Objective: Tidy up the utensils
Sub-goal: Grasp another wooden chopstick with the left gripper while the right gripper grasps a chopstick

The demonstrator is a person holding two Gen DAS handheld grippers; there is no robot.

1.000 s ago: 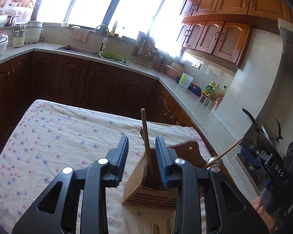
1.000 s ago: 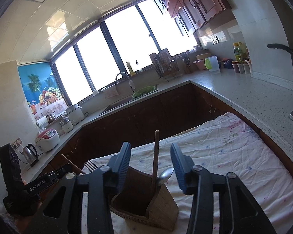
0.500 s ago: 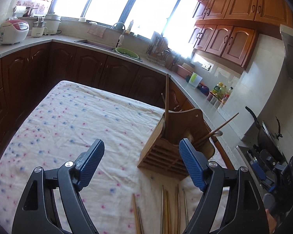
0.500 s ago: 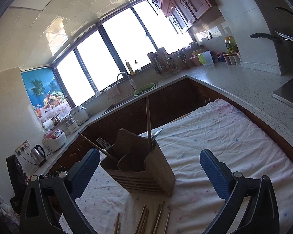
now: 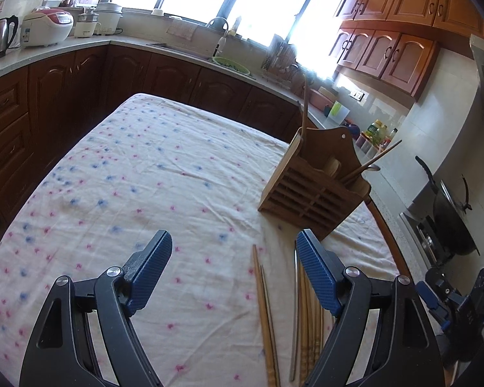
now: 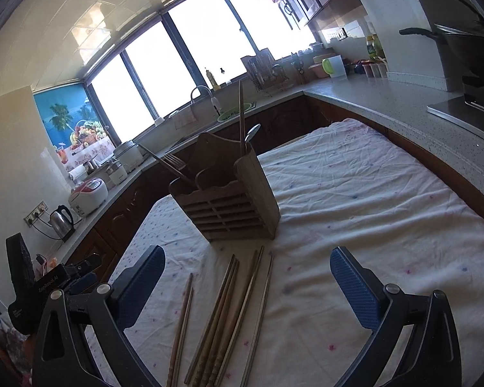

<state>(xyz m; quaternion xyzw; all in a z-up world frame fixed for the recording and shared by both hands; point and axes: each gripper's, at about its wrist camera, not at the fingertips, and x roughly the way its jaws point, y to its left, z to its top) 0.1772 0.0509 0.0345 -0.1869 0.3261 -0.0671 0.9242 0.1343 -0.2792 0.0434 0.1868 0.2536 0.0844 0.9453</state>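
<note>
We are backing away from the slatted wooden holder [image 6: 229, 200], both grippers [image 5: 234, 266] [image 6: 247, 277] having just been opening, nothing between their ribbed blue pads. Slim chopsticks [image 6: 222, 316] are lying loose on the wrinkled cloth [image 6: 355, 213] before it; two are standing inside.

A cloth-covered bench [image 6: 355, 193] is seen from two low viewpoints. A slatted utensil holder [image 6: 229, 203] stands upright on it, toward the far middle. In the holder, one chopstick [image 6: 241, 119] stands nearly upright beside a spoon [image 6: 252, 133], while another chopstick [image 6: 164, 164] leans outward next to a fork [image 6: 174, 161]. Before the holder, loose chopsticks [image 6: 222, 309] are laid side by side on the cloth, pointing toward it. Behind the bench, a counter [image 6: 403, 103] runs around the room, with a sink [image 5: 184, 48] under the windows.
</note>
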